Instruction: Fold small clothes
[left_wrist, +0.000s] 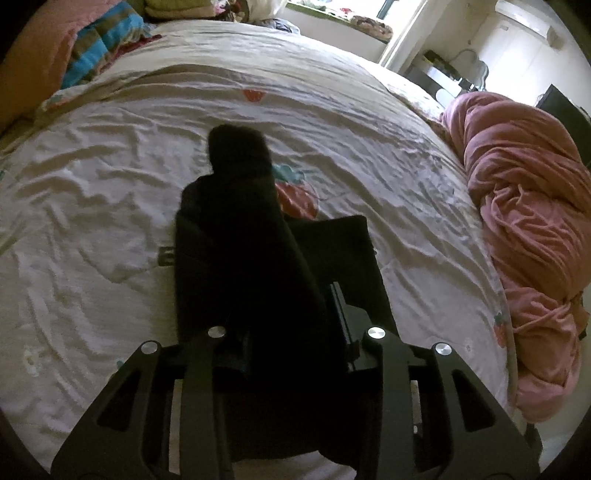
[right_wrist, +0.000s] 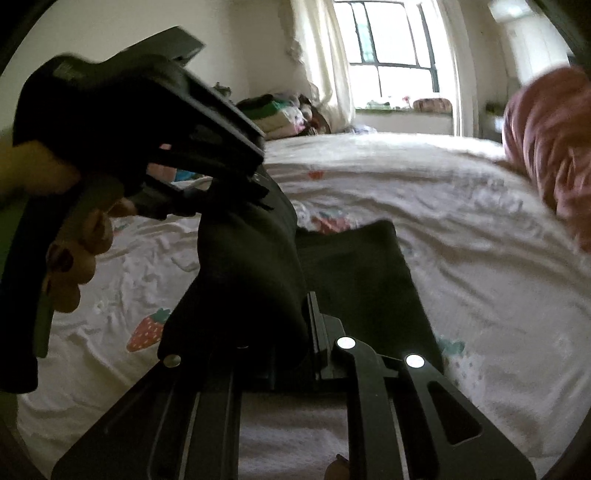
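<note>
A black garment (left_wrist: 236, 236) hangs bunched over the bed, and one flat part (left_wrist: 340, 240) of it lies on the sheet. My left gripper (left_wrist: 280, 291) has it between its fingers. Only the right finger (left_wrist: 338, 306) shows; the cloth covers the other. In the right wrist view the garment (right_wrist: 251, 266) rises to a peak at the tips of my left gripper (right_wrist: 255, 184), which a hand (right_wrist: 74, 258) holds. My right gripper (right_wrist: 273, 306) is shut on the garment's lower part, and the cloth hides its left finger.
The bed's white sheet (left_wrist: 110, 184) with strawberry prints is wrinkled. A bunched pink blanket (left_wrist: 524, 206) lies along its right side. Striped bedding and pillows (left_wrist: 99, 48) sit at the far left. Folded clothes (right_wrist: 273, 110) and a bright window (right_wrist: 391, 37) are beyond the bed.
</note>
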